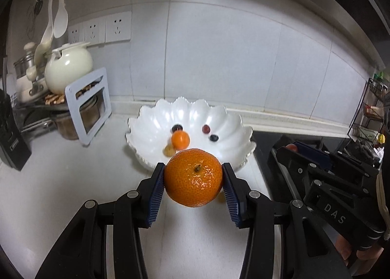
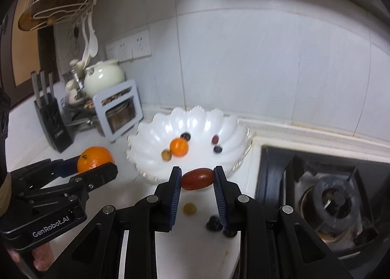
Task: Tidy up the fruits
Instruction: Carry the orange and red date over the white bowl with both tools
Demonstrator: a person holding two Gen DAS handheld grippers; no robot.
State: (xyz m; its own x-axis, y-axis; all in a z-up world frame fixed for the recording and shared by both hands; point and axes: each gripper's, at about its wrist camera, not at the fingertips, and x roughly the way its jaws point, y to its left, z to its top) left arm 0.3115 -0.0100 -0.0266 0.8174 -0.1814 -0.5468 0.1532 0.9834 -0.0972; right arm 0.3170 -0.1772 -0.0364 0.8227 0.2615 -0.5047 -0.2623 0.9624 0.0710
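My left gripper (image 1: 193, 178) is shut on a large orange (image 1: 193, 177), held above the counter in front of a white scalloped bowl (image 1: 151, 133). In the right wrist view that orange (image 2: 93, 158) shows at the left in the left gripper (image 2: 93, 164). My right gripper (image 2: 198, 179) is shut on a red oval fruit (image 2: 197, 178) near the bowl (image 2: 151, 133). Inside the bowl lie a small orange (image 2: 179, 147), a yellowish fruit (image 2: 166, 154) and three dark grapes. On the counter below sit a yellow fruit (image 2: 189, 209) and a dark grape (image 2: 212, 222).
A knife block (image 2: 52, 123), a cream teapot (image 2: 103, 79) and a grey rack (image 2: 120, 111) crowd the left back corner. A black gas stove (image 2: 324, 193) lies right of the bowl. Wall sockets and hanging spoons are on the tiled wall.
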